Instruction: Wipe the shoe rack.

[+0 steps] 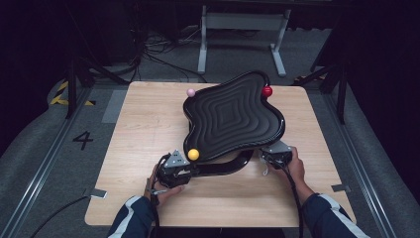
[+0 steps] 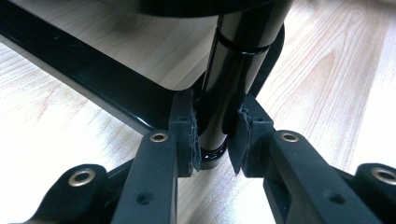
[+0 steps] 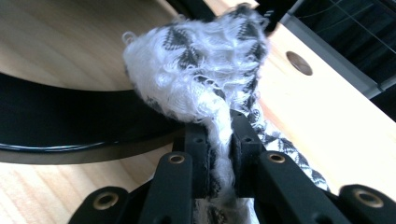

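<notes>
A black wavy-edged tray (image 1: 233, 116) with stepped ridges stands on a black curved base (image 1: 223, 168) on the wooden table (image 1: 143, 124). A yellow ball (image 1: 193, 154), a pink ball (image 1: 190, 92) and a red ball (image 1: 267, 91) sit at its corners. My left gripper (image 1: 190, 171) is at the tray's near left; in the left gripper view it (image 2: 217, 140) is shut on the glossy black post (image 2: 229, 79) of the stand. My right gripper (image 1: 270, 156) is under the tray's near right edge, shut (image 3: 219, 154) on a white cloth with a black pattern (image 3: 196, 65).
A black curved rim (image 3: 70, 126) lies just left of the cloth. A white metal frame (image 1: 242, 29) and cables lie on the floor beyond the table. Bare wood stretches along the table's left side and front edge.
</notes>
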Demonstrator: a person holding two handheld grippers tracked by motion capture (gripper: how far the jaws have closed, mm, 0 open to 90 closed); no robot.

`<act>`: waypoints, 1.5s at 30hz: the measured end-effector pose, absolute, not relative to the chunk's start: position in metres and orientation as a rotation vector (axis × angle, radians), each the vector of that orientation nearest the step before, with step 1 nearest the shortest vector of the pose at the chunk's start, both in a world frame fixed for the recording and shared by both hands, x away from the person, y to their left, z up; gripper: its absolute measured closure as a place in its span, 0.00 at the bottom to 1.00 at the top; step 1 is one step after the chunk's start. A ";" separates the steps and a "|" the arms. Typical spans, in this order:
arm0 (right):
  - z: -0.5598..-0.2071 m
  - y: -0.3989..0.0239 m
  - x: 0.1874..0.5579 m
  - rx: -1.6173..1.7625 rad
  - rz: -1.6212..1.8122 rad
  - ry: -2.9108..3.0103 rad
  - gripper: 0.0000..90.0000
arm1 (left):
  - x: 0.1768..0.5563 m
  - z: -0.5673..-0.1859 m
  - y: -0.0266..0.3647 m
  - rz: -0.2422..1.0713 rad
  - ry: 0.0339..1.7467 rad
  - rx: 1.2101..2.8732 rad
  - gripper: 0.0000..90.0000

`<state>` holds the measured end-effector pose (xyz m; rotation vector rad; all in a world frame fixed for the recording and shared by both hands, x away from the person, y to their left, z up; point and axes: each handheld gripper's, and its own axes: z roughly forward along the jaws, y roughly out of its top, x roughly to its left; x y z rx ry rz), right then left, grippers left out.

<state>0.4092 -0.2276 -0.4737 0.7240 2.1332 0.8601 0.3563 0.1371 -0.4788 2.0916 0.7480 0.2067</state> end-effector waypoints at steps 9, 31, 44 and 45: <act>-0.460 -0.240 0.403 0.722 0.907 2.042 0.90 | 0.356 -0.479 0.137 0.205 0.747 2.093 0.80; -0.459 -0.232 0.391 0.642 0.987 2.127 0.89 | 0.356 -0.479 0.131 0.205 0.739 2.100 0.80; -0.471 -0.207 0.382 0.501 0.906 2.347 0.88 | 0.355 -0.479 0.126 0.207 0.740 2.099 0.80; -0.471 -0.207 0.382 0.501 0.906 2.347 0.88 | 0.355 -0.479 0.126 0.207 0.740 2.099 0.80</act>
